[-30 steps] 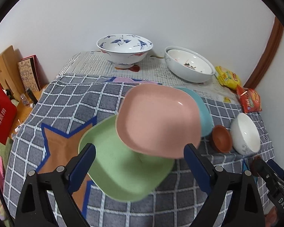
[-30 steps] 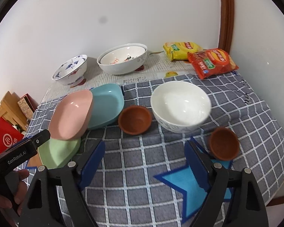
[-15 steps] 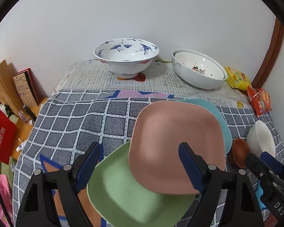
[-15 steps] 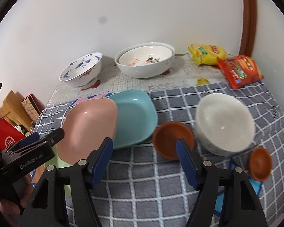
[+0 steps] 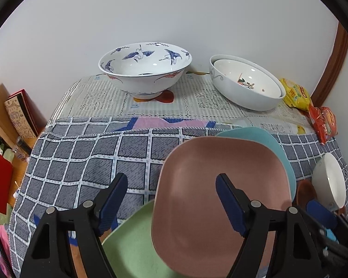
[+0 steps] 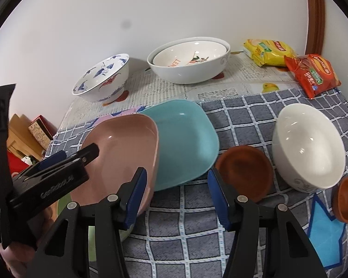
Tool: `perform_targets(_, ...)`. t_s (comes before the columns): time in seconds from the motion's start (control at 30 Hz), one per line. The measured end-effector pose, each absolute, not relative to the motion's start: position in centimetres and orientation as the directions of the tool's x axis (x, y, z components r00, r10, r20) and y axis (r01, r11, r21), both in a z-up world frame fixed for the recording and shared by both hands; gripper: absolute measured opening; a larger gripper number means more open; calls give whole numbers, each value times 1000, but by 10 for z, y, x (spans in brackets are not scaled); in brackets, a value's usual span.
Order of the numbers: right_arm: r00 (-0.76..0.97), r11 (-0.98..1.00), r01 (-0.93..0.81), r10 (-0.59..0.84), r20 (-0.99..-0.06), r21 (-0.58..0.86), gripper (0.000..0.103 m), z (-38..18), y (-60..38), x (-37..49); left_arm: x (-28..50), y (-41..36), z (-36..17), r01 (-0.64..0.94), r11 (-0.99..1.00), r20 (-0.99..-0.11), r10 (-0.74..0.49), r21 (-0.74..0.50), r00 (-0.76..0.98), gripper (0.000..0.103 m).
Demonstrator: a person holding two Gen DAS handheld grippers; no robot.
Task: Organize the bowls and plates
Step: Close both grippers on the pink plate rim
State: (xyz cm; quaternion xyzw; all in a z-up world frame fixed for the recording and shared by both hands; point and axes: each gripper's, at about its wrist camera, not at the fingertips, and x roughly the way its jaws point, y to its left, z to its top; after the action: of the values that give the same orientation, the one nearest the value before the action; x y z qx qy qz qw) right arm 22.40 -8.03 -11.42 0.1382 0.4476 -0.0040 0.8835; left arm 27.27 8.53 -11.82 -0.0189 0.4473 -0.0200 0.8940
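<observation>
From the left wrist, the left claw point(image 5: 171, 199) stands apart, its jaws just narrowing, with the left edge of the square pink plastic plate point(image 5: 222, 199) between the blue pads, untouched. That plate overlaps a green square plate point(image 5: 132, 243) beneath the claw and a teal square plate point(image 5: 266, 139) beyond it, on the checked grey cloth of the worktop point(image 5: 85, 162)

From the right wrist, the right claw point(image 6: 177, 194) is released too, jaws also closing, framing the teal plate's near edge; a small brown clay dish point(image 6: 246, 173) lies just right of it, a white ceramic bowl point(image 6: 308, 148) farther right
</observation>
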Motion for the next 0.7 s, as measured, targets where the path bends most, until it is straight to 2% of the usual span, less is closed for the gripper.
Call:
perform_targets(0.23, 590, 958, 122, 139, -795, 258, 55, -125, -72, 232, 290, 91, -129, 13, 997, -812, -67, -73, 580, 64)
perform_targets(0.3, 586, 959, 122, 137, -799, 254, 55, -128, -70, 235, 290, 92, -132, 22, 996, -815, -84, -87, 573, 57)
perform_targets(0.4, 584, 950, 128, 160, -796, 285, 53, -132, -71, 238, 294, 93, -136, 24, 995, -822, -91, -94, 563, 53)
perform_targets(0.5, 572, 951, 123, 166, -803, 284, 43, -137, -68, 243, 296, 94, -139, 25, 994, -828, -101, -104, 551, 43)
perform_targets(0.63, 558, 950, 122, 174, -811, 288, 26, -143, -67, 248, 297, 96, -140, 26, 992, -832, -119, -125, 542, 39)
perform_targets(0.7, 553, 944, 125, 190, -812, 306, 21, -145, -68, 249, 297, 96, -140, 32, 991, -830, -126, -130, 543, 32)
